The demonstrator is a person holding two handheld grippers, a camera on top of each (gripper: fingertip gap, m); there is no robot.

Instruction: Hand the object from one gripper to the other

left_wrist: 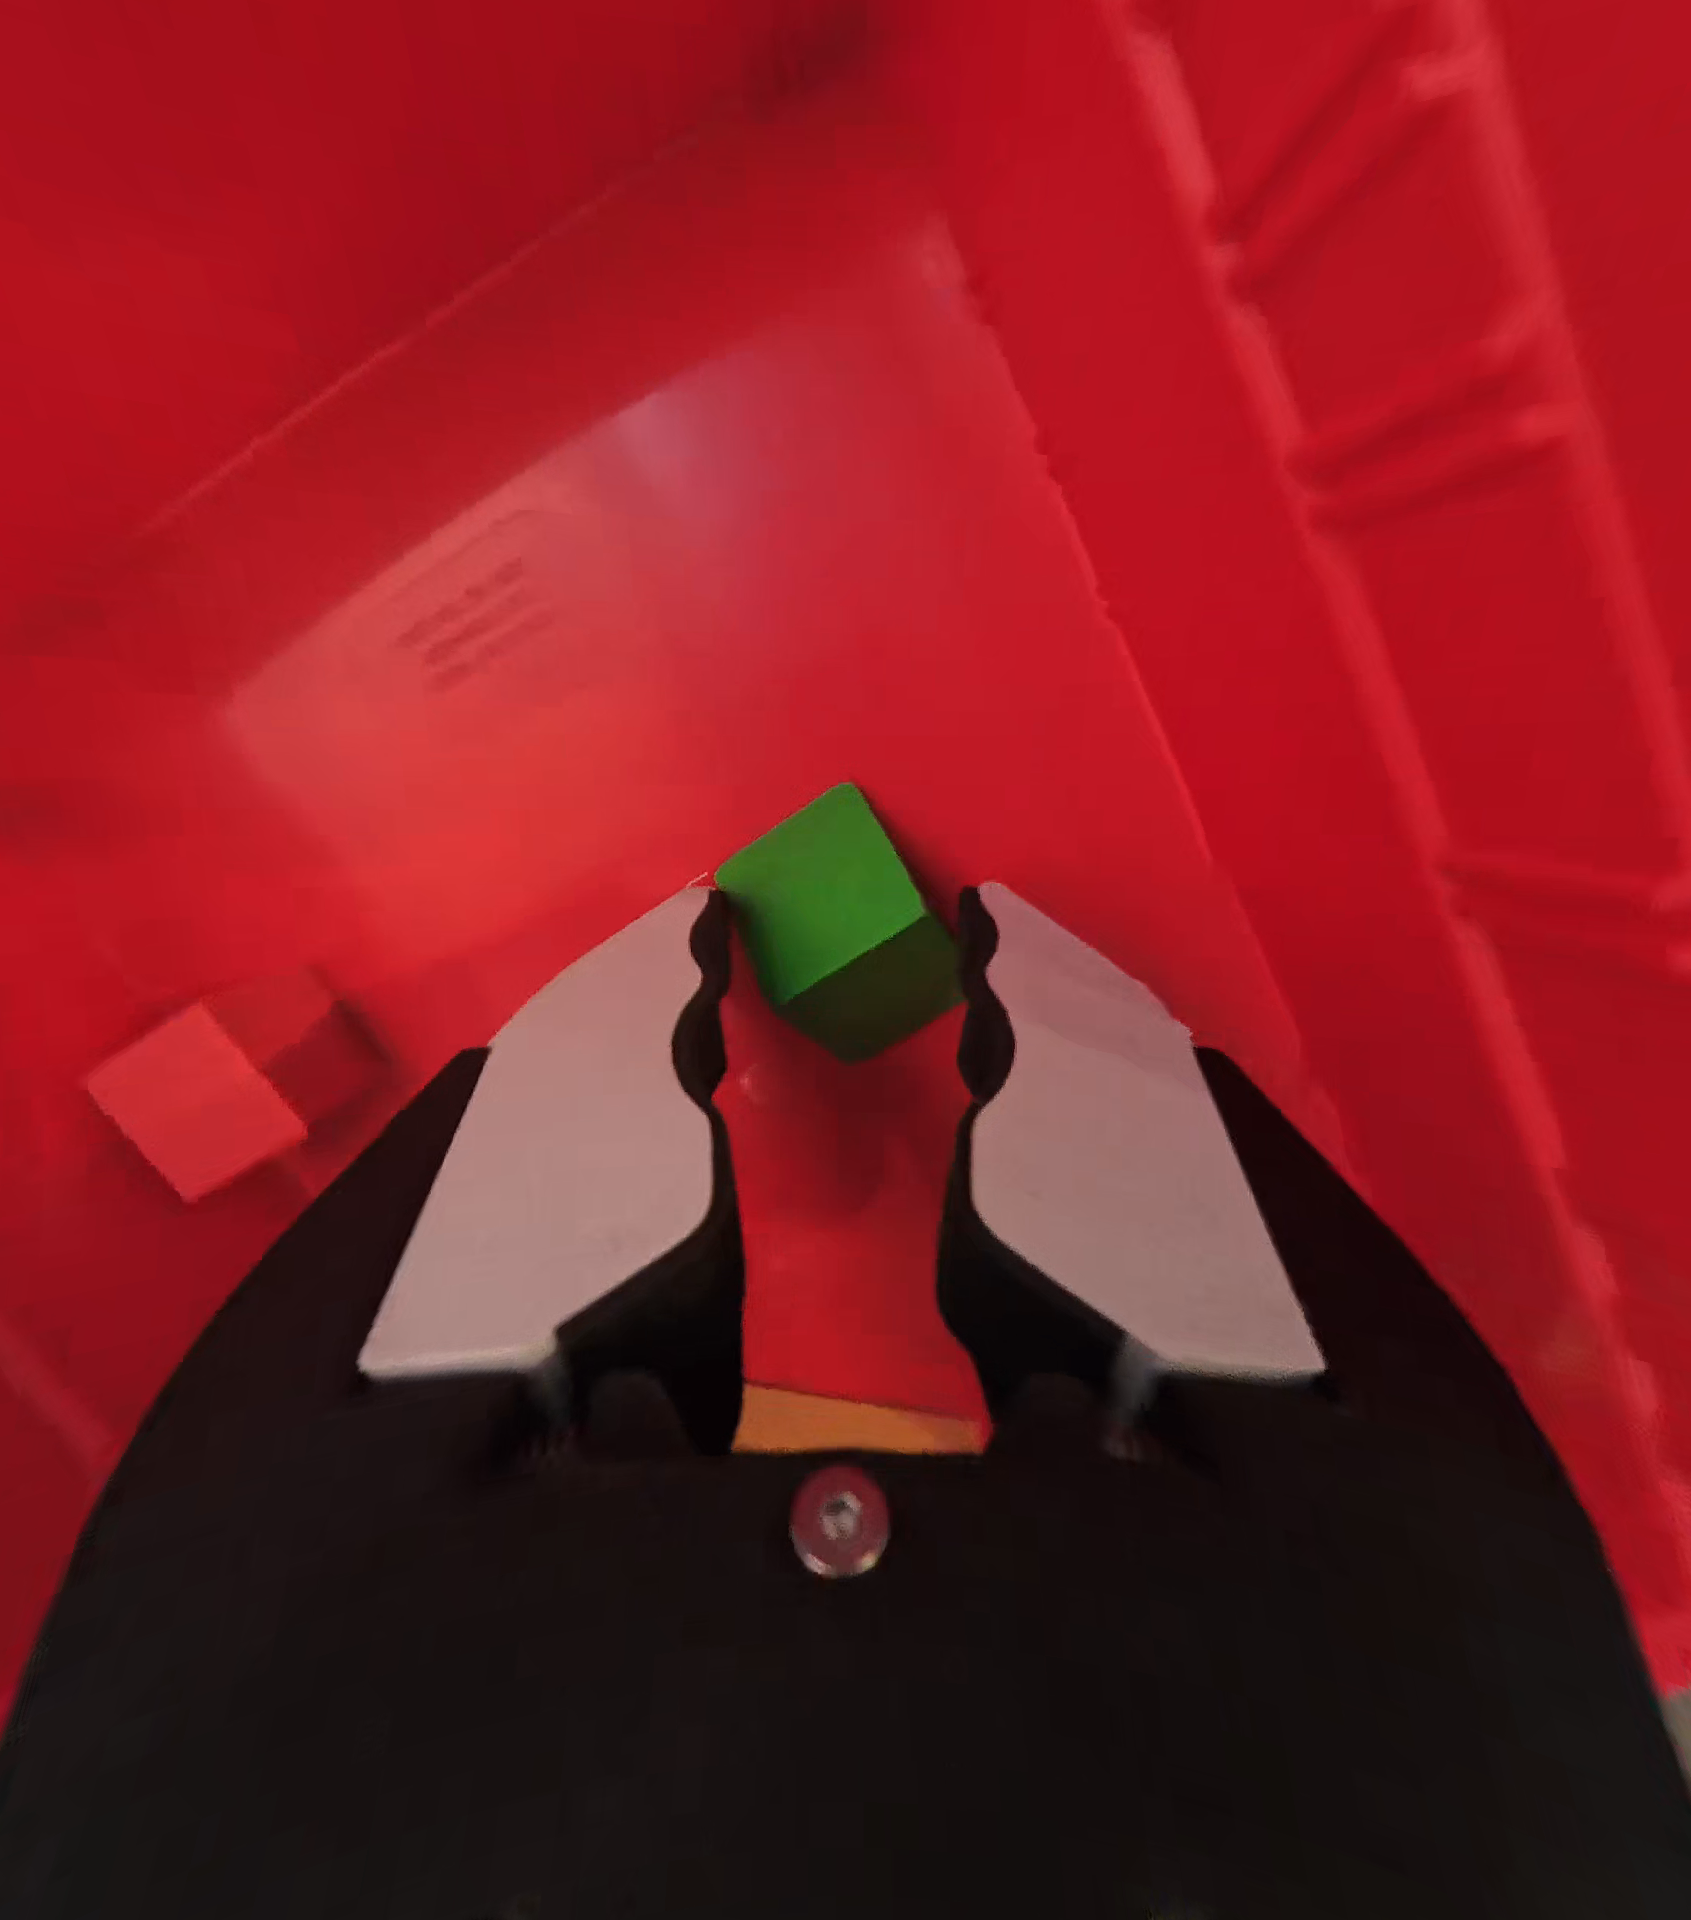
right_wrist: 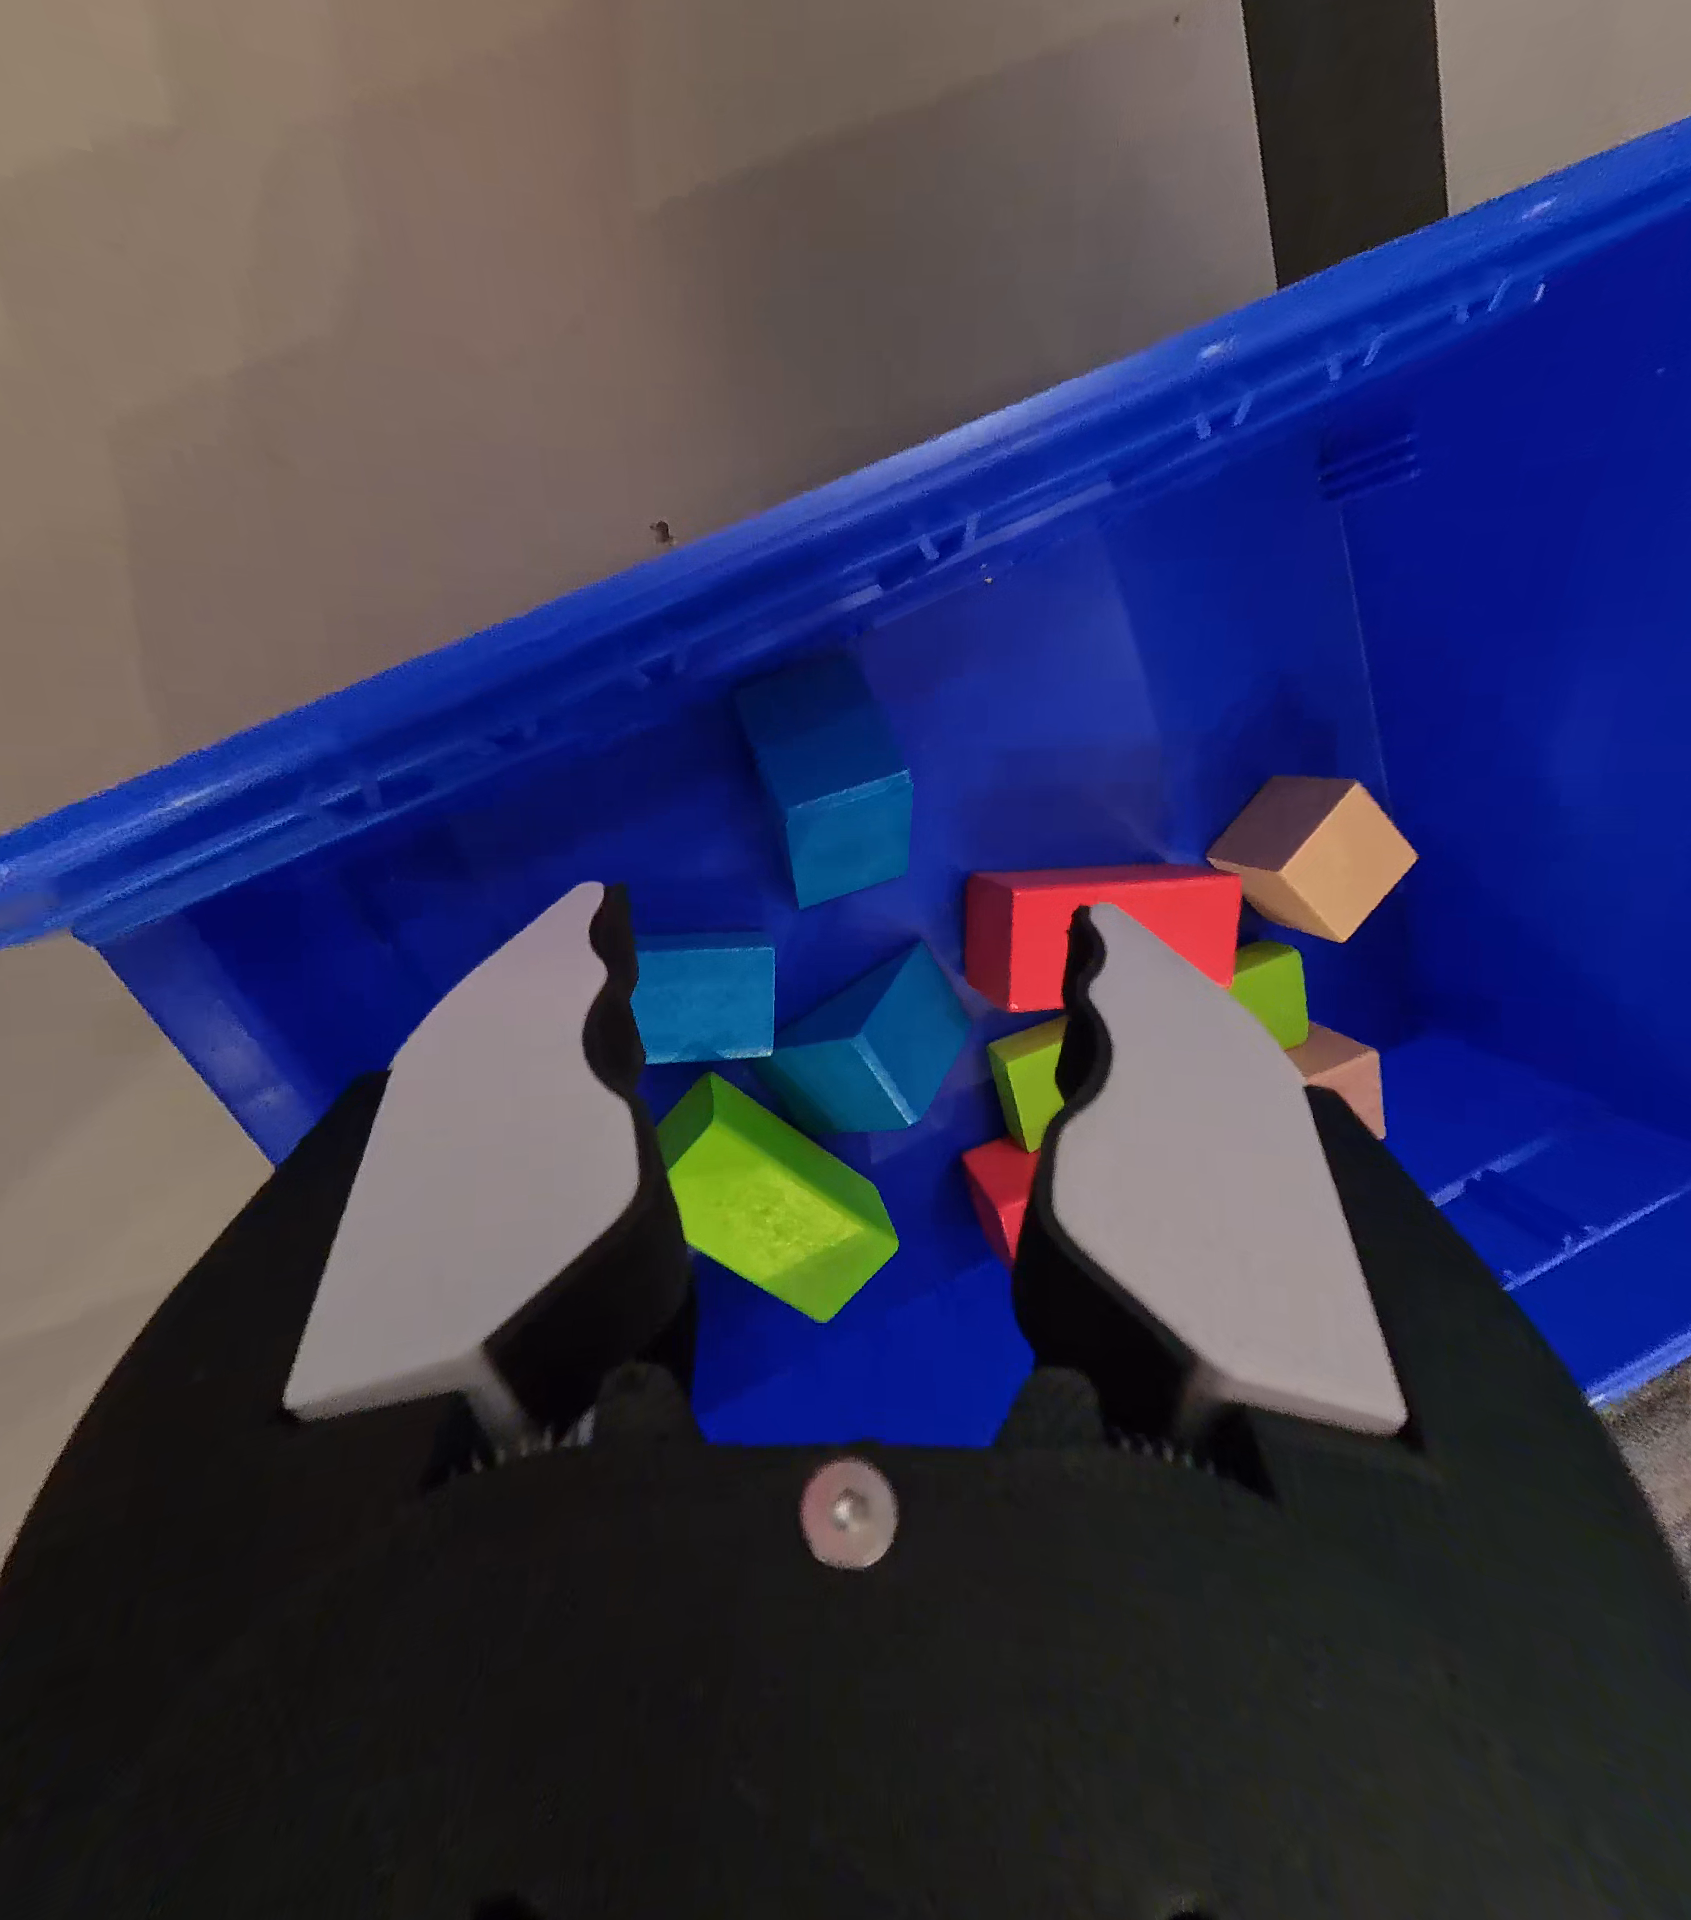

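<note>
**Green block between the left fingers, not yet gripped**

The green block [left_wrist: 836,920] lies in the red bin [left_wrist: 405,416], between the left gripper's [left_wrist: 841,966] part-open fingers; small gaps show, so nothing is held. The right gripper [right_wrist: 846,997] hangs wide open and empty over the blue bin [right_wrist: 1547,623]. Likely step: pickup. Next, the left fingers must close squarely.
</note>
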